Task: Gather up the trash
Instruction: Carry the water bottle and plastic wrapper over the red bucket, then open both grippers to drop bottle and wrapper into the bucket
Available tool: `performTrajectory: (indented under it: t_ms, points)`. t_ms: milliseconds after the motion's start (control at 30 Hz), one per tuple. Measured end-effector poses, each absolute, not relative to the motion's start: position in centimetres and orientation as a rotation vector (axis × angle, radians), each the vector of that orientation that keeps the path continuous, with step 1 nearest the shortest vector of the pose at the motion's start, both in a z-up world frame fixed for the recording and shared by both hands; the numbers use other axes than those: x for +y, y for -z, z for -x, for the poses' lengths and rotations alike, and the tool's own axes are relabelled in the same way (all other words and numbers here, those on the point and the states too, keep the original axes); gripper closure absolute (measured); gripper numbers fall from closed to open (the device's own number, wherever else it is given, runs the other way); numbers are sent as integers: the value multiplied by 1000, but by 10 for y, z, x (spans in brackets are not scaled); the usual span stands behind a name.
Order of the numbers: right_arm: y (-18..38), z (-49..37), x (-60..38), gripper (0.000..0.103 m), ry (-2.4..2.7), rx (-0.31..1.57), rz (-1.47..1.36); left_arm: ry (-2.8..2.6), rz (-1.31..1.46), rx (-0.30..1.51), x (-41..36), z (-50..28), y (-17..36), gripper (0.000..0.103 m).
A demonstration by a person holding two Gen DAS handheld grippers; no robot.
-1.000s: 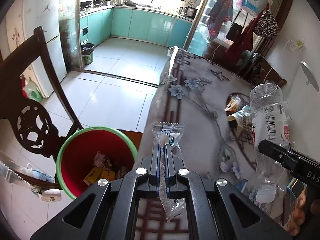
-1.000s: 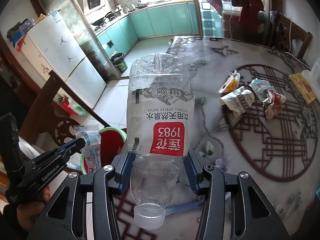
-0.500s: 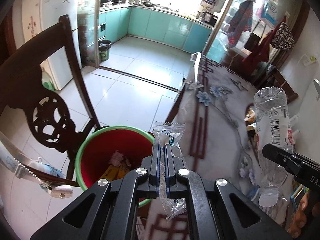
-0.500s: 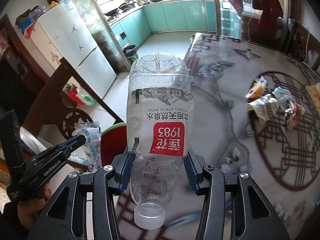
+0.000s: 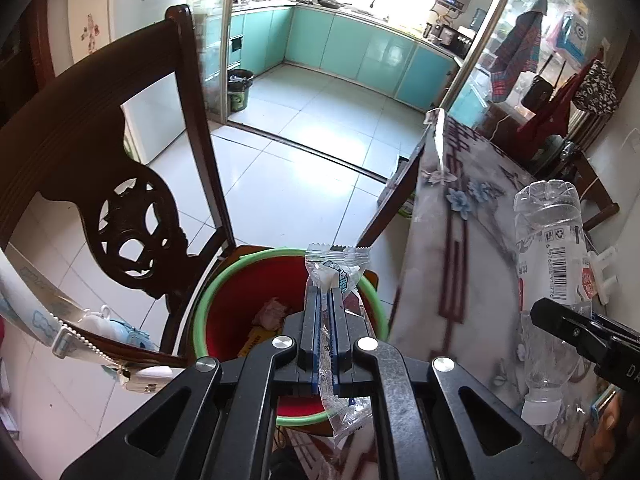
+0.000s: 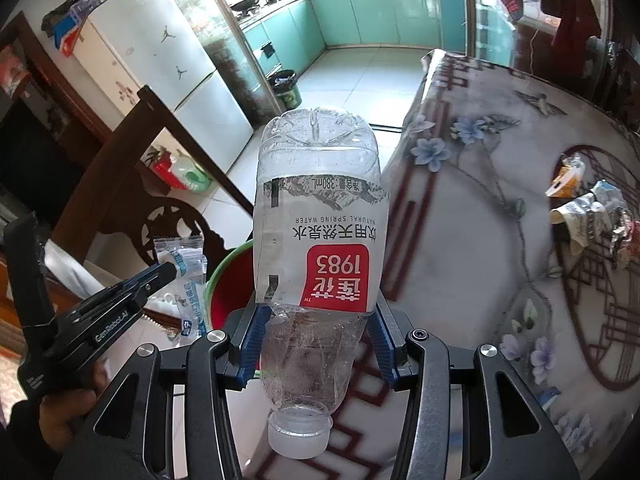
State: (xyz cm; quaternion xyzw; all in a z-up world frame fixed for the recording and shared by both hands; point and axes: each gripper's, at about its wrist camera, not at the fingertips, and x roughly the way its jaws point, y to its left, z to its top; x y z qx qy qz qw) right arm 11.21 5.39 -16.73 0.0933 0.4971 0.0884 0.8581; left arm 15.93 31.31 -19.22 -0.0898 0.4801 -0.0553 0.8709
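Most of the red bin (image 5: pixel 236 312) is blocked by the left gripper (image 5: pixel 325 300), so only scraps inside can be made out. A clear wrapper (image 5: pixel 334 276) is pinched tight there, right above the green rim. The plastic bottle (image 6: pixel 316 248) is clamped cap-down in the right gripper (image 6: pixel 316 334), over the table (image 6: pixel 480 184) edge, bin just beside. Open tile floor (image 5: pixel 304 168) is seen beyond.

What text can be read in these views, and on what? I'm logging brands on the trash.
"1983", "380mL", "NATURAL SPRING WATER", upside down: plastic bottle label.
"GenRobot.AI": left gripper body.
Chinese characters on the bottle label: not transcribed here.
Barcode digits on the bottle, print on the clear wrapper: too small to read.
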Motion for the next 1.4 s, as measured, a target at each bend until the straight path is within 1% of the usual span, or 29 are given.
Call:
performTrajectory:
  t_ms: [567,900,1000,1033,1067,1100,1133,1167,1400]
  points:
    - [196,-130,98,57,-271,1159,-182,68,214,1064,347,-173,222,100]
    - [202,-135,115,57,-286,1181,-163,64,227,1093,351,-176,236,100]
    - [202,-136,117,56,-290,1179,-175,73,230,1112,350,-179,239,98]
    - [202,-137,116,52,-292,1181,-185,69,231,1118,349,-180,240,91]
    - [202,-138,115,45,-294,1184,-197,61,233,1119,350,-180,240,76]
    - [202,-137,115,41,-294,1182,-204,49,237,1113,352,-180,239,68]
    - [200,-137,113,39,-290,1173,-209,39,240,1100,353,-179,236,55]
    - [198,-136,111,39,-290,1166,-208,34,241,1085,353,-178,233,50]
    - [190,-127,92,39,-259,1140,-224,61,227,1068,336,-177,225,49]
